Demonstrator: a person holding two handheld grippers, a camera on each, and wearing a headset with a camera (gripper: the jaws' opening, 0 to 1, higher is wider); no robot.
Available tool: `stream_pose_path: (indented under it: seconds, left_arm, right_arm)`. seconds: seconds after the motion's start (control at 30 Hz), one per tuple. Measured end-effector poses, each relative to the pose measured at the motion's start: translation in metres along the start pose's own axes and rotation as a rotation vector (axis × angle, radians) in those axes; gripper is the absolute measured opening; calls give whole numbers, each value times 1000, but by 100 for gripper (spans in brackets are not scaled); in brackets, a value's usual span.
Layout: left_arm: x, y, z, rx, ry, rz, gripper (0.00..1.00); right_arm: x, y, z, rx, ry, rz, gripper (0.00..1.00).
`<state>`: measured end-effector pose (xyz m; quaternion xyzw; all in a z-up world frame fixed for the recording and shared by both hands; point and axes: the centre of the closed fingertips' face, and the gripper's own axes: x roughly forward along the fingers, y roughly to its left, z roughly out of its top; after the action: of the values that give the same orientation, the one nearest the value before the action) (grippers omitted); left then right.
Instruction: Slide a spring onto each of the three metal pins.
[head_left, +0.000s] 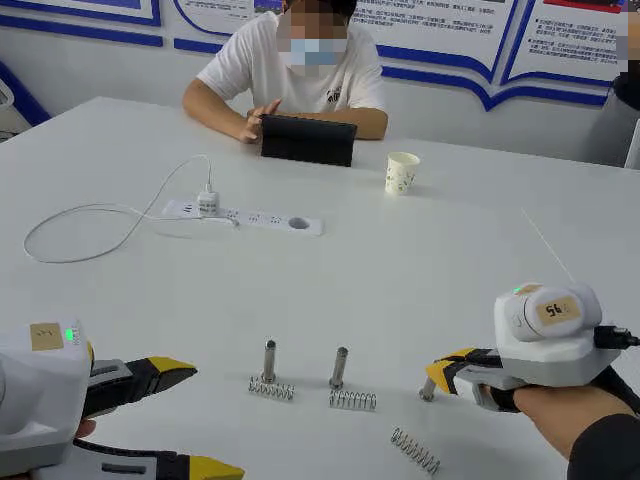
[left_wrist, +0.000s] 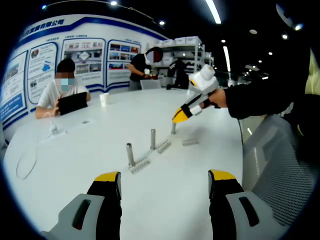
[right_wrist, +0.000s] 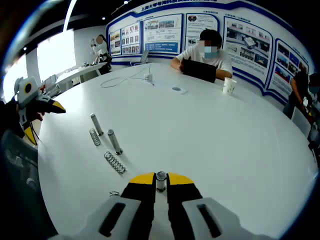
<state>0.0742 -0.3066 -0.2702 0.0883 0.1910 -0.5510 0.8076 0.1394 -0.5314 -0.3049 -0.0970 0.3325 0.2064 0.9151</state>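
Observation:
Three metal pins stand in a row on the white table (head_left: 420, 260): the left pin (head_left: 269, 360), the middle pin (head_left: 339, 366) and the right pin (head_left: 428, 390). My right gripper (head_left: 440, 378) is shut on the right pin (right_wrist: 160, 181), whose top pokes up between the yellow tips. One spring (head_left: 271, 388) lies at the left pin's foot, a second spring (head_left: 353, 400) by the middle pin, and a third spring (head_left: 414, 451) nearer me. My left gripper (head_left: 195, 420) hovers open at the near left, its jaws wide apart (left_wrist: 164, 180) and aimed at the pins.
A white power strip (head_left: 245, 216) with a looping cable (head_left: 80, 215) lies mid-table. Farther back a paper cup (head_left: 401, 172) stands, and a seated person (head_left: 290, 70) leans on a dark tablet (head_left: 308, 139).

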Motion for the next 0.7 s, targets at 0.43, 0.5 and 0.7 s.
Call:
stream_pose_path:
  seconds: [0.43, 0.5, 0.7]
  left_arm:
    - [0, -2, 1, 3, 1, -5, 72]
    - [1, -2, 1, 4, 2, -7, 72]
    - [2, -4, 2, 6, 2, -14, 72]
  right_arm:
    - [-6, 0, -2, -10, -9, 1, 15]
    - [-9, 1, -5, -14, -6, 2, 16]
    - [-17, 1, -15, -19, 3, 2, 17]
